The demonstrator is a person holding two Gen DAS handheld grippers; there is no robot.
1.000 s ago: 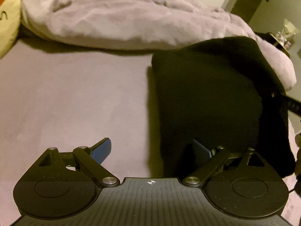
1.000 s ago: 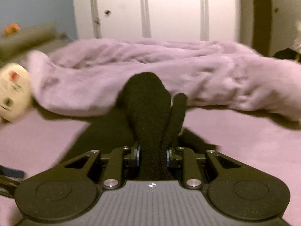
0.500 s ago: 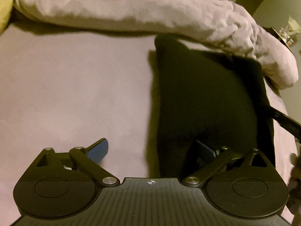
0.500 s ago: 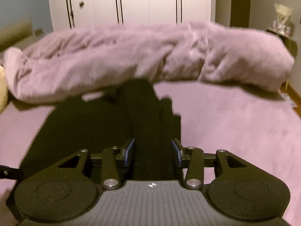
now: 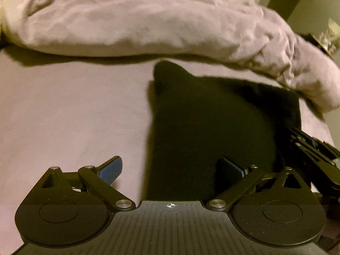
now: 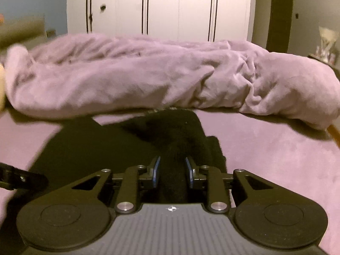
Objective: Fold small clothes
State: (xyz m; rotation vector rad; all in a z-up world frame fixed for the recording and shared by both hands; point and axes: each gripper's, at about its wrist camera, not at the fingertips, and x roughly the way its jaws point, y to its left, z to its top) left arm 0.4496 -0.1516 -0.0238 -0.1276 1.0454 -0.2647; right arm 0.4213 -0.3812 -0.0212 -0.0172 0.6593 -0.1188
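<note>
Left wrist view: the left gripper (image 5: 171,167) stood wide apart, grasping nothing, its blue pads (image 5: 112,166) spread over the near left edge of the black garment (image 5: 212,127). One pad hung over bare sheet, the other over the dark cloth. The garment lay mostly flat on the mauve bed sheet (image 5: 74,110), with a raised peak at its far left corner, just short of the bunched lilac blanket (image 5: 148,21). The right gripper (image 5: 314,155) entered at the right edge of the cloth.

Right wrist view: the right gripper (image 6: 172,170) held a bunched ridge of the black garment (image 6: 176,140) between its pads; the jaws stood slightly apart around the fabric, and whether they pinched it firmly could not be told. The cloth rose toward the gripper and spread flat to the left. The lilac blanket (image 6: 170,74) lay beyond it, a white wardrobe (image 6: 159,6) behind.

Assessment: the garment appeared soft, limp and light, thick enough to bunch, not fragile. It would sag and drag on the sheet if lifted by one point. Best hold judged to be at the edges or corners, one gripper at each.
</note>
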